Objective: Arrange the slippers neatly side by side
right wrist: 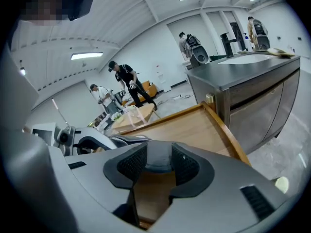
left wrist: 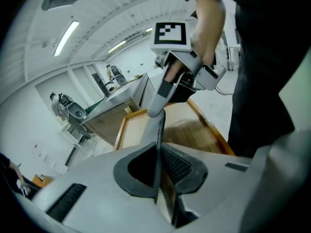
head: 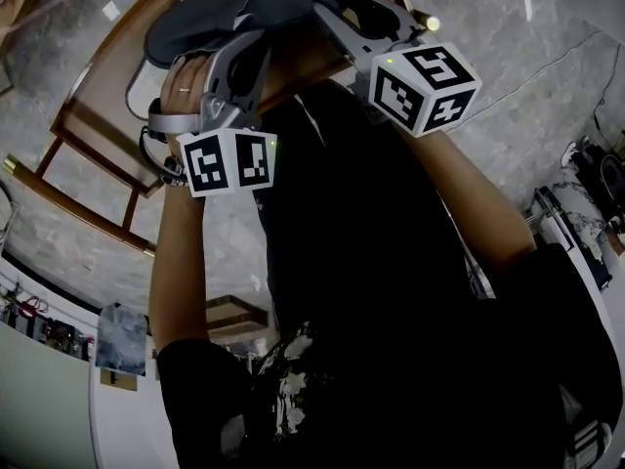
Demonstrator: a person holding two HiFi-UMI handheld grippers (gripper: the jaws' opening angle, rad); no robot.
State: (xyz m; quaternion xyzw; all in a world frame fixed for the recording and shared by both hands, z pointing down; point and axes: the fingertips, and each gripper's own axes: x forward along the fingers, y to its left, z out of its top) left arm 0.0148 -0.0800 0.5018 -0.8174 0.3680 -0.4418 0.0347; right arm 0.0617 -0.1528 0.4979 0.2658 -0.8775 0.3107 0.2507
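Dark grey slippers (head: pixel 210 18) lie on a wooden tray table (head: pixel 98 86) at the top of the head view; I cannot tell one from the other there. My left gripper (head: pixel 244 52) is shut on a thin slipper edge (left wrist: pixel 158 140), seen edge-on between its pads (left wrist: pixel 177 164). My right gripper (head: pixel 327 8) reaches the slippers' right end. Its jaws stand open with a grey slipper part (right wrist: pixel 158 160) lying between the pads (right wrist: pixel 187 164), which do not press on it. The right gripper (left wrist: pixel 170 76) also shows just beyond the held edge.
The table has a raised wooden rim (right wrist: pixel 221 125). A steel counter (right wrist: pixel 243 76) stands right of it, on a marble floor (head: pixel 518 76). Several people (right wrist: pixel 127 81) work at benches far behind. The person's dark clothing (head: pixel 391 291) fills the lower head view.
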